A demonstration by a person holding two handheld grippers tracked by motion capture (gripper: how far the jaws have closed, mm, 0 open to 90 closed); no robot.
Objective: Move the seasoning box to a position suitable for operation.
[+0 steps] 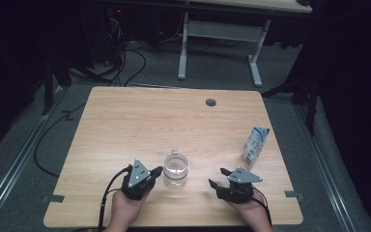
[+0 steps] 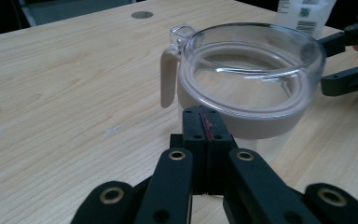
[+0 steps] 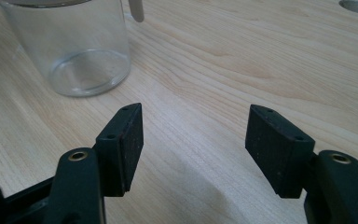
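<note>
While a clear jar [image 1: 175, 169] is seen low at centre of the surface [image 1: 140, 121], left hand-held gripper [image 1: 157, 170] pressed together beside it, right hand-held gripper [image 1: 217, 177] held apart, empty.

From my remote seat: carton [image 2: 307, 11] at one o'clock of the left gripper view cropped by the top edge, print unreadable, glass jar [image 3: 70, 46] at eleven o'clock of the right gripper view missing its rim, both forearms cut off at six o'clock of the high view.
</note>
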